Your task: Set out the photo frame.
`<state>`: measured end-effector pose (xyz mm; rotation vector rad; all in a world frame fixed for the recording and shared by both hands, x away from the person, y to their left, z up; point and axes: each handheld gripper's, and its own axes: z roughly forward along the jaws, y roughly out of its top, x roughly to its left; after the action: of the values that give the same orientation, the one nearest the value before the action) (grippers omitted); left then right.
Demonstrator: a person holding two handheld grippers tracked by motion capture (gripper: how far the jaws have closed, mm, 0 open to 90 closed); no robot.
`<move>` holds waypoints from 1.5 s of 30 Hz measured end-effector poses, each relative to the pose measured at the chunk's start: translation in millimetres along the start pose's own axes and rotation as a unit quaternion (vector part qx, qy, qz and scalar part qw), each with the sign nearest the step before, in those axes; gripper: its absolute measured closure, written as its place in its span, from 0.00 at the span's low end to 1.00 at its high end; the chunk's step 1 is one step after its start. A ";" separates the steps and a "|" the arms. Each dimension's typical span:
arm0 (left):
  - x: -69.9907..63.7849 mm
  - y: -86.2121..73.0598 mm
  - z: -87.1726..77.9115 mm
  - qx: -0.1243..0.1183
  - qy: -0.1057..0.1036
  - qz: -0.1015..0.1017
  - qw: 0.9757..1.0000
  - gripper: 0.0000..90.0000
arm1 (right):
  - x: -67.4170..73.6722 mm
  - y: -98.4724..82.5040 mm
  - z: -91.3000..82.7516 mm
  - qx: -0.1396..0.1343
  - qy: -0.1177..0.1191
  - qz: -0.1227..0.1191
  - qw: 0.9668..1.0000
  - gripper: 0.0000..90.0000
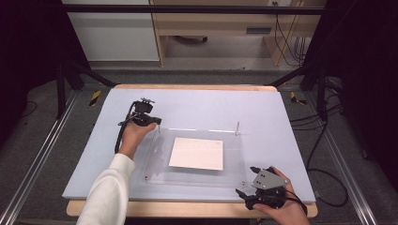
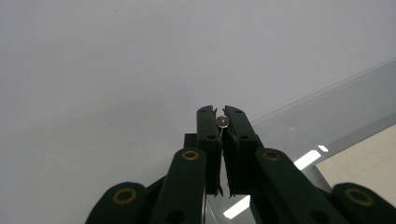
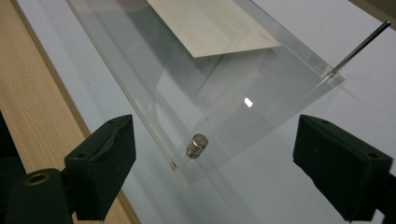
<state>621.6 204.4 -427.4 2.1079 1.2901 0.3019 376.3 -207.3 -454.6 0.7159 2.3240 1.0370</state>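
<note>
A clear acrylic plate (image 1: 157,161) lies on the pale blue mat, with a white sheet of paper (image 1: 197,153) at its middle. My left gripper (image 1: 157,123) stands at the plate's far left corner. In the left gripper view this gripper (image 2: 223,117) is shut on a small round-headed metal pin (image 2: 223,122). Open wide, my right gripper (image 1: 247,182) sits at the plate's near right corner. In the right gripper view its jaws (image 3: 217,161) flank a short metal stud (image 3: 197,145) in that corner without touching it.
A thin metal pin (image 1: 238,127) stands upright at the plate's far right corner, and the same pin (image 3: 359,46) appears in the right gripper view. Another small stud (image 1: 146,177) marks the near left corner. The wooden table edge (image 3: 42,116) runs just beside my right gripper.
</note>
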 end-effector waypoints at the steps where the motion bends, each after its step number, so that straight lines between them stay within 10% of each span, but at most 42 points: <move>1: 0.0 0.0 0.4 -0.002 -0.001 -0.002 1.000 0.95 | 0.7 -0.5 1.6 0.004 -0.002 -0.005 1.000 0.16; 35: 0.7 -0.1 1.9 0.003 -0.002 -0.007 1.000 0.94 | 16.5 5.1 18.1 0.006 -0.045 -0.123 0.991 0.49; 45: -3.3 -6.9 -23.4 -0.045 0.027 0.022 0.998 0.82 | 13.9 15.4 10.2 0.004 -0.049 -0.126 0.991 0.56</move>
<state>603.3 213.2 -413.3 2.0659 1.2390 0.4297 376.3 -184.4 -451.7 0.4513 2.2639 0.8601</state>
